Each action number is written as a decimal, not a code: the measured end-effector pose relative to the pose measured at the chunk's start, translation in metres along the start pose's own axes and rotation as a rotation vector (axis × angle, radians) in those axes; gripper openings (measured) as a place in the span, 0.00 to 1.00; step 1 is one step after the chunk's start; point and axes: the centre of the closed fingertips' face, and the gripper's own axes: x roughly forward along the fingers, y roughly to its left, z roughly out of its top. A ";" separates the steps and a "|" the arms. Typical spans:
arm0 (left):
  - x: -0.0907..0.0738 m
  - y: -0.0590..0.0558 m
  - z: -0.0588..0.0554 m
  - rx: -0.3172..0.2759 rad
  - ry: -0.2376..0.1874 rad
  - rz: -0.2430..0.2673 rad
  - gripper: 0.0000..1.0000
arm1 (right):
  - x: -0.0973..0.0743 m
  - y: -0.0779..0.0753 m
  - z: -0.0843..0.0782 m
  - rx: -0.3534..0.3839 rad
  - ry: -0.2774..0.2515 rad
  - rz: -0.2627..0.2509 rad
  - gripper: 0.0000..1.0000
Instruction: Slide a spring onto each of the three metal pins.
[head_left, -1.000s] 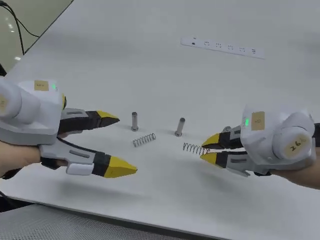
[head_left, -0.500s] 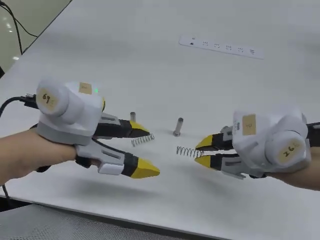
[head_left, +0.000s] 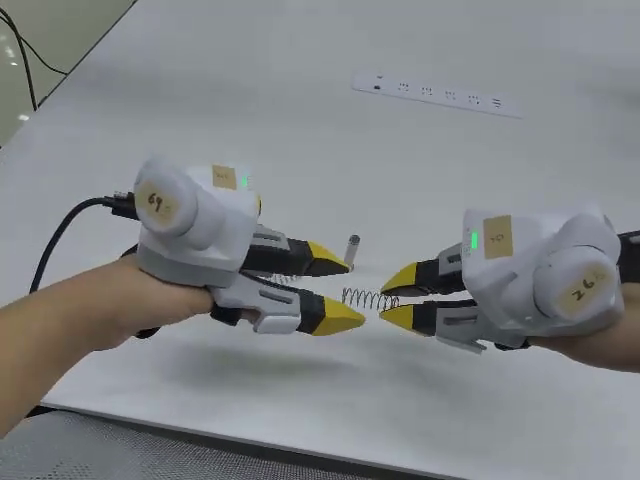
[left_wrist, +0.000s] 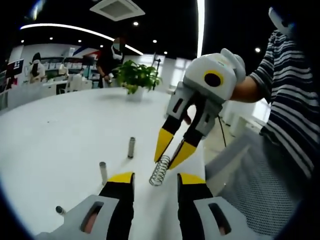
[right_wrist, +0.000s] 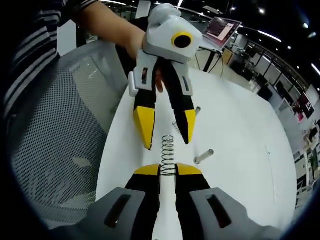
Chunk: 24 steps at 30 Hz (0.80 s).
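**White desk** (head_left: 300, 130): carries the work.

**Left tongs** (head_left: 352, 291): a second ago you held them well to the left. They have now swung in, jaws spread wide and empty, either side of the free end of the spring (head_left: 362, 298).

**Right tongs** (head_left: 384, 303): almost closed, pinching the spring's right end.

**Metal pin** (head_left: 352, 246): upright, just beyond the left tongs; it looks bare.

The approach suggests a two-handed steadying before threading, so the task has likely barely begun.

Left gripper (head_left: 350, 292) — white rounded housing, black jaws tipped yellow, green light, black cable (head_left: 95, 203). Right gripper (head_left: 385, 303) — same build, with tan handwritten labels (head_left: 497, 237). Sleeve (left_wrist: 280, 75): dark-and-white stripes.
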 end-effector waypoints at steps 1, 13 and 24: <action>0.001 -0.001 -0.001 0.004 0.003 -0.002 0.26 | -0.001 -0.001 0.000 -0.001 -0.001 -0.002 0.07; 0.008 -0.005 0.006 0.054 -0.030 -0.019 0.09 | -0.006 -0.002 0.006 0.001 -0.022 -0.007 0.07; 0.008 -0.007 0.010 0.076 -0.054 -0.043 0.04 | -0.008 -0.004 0.006 0.005 -0.031 -0.001 0.07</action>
